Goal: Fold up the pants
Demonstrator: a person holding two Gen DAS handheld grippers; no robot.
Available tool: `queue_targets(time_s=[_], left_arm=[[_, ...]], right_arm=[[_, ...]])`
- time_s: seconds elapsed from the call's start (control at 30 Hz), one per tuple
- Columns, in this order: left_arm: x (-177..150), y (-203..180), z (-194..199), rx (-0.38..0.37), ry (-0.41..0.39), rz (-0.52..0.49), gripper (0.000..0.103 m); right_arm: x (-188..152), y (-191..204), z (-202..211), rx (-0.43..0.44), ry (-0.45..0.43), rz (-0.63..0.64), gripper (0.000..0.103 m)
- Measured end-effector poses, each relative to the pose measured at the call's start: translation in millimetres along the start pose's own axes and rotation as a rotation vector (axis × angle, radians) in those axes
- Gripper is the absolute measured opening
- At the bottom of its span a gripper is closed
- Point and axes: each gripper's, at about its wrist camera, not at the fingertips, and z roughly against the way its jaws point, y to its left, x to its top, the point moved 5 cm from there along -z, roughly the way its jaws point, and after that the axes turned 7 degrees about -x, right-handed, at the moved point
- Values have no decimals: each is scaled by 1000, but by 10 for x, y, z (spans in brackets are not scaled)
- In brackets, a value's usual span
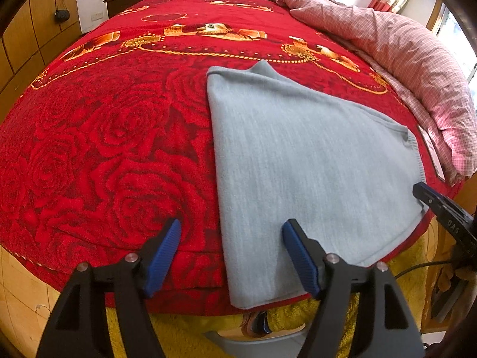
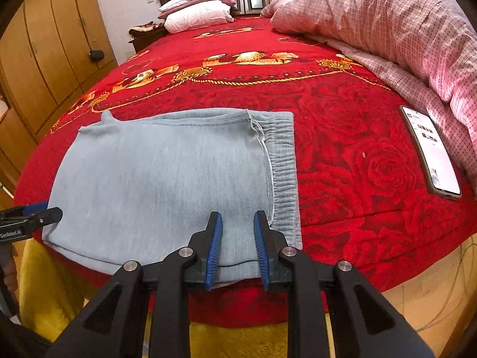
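Note:
Light grey pants (image 1: pixel 301 161) lie folded flat at the near edge of the bed, also in the right wrist view (image 2: pixel 167 179), with the ribbed waistband (image 2: pixel 284 173) at their right end. My left gripper (image 1: pixel 231 232) is open wide at the pants' left edge, one finger over the red blanket, one over the cloth. My right gripper (image 2: pixel 238 232) is partly open just above the pants' near edge by the waistband, holding nothing. Each gripper shows in the other's view: the right one (image 1: pixel 438 205), the left one (image 2: pixel 29 214).
A red rose-pattern blanket (image 1: pixel 104 137) covers the bed. A pink checked quilt (image 2: pixel 402 24) is heaped along the right side. A phone (image 2: pixel 429 152) lies right of the pants. Pillows (image 2: pixel 199 12) sit at the headboard. A yellow cover (image 2: pixel 53 283) hangs below the bed edge. Wooden wardrobes stand left.

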Motion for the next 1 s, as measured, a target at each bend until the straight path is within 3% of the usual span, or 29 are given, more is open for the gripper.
queue_targets(time_s=[0.37, 0.53, 0.67, 0.83, 1.0], left_arm=[[10, 24, 24, -16, -28, 6, 75], [14, -23, 23, -20, -46, -18, 74], [10, -72, 10, -20, -48, -32, 71], [9, -137, -19, -35, -52, -52, 67], [24, -175, -53, -42, -59, -59, 65]], right_arm=[[4, -4, 24, -1, -5, -6, 24], [-10, 33, 205, 48, -3, -52, 40], [-70, 118, 307, 58, -22, -20, 53], [-195, 146, 148, 47, -7, 1, 54], [-236, 203, 119, 41, -45, 39, 63]])
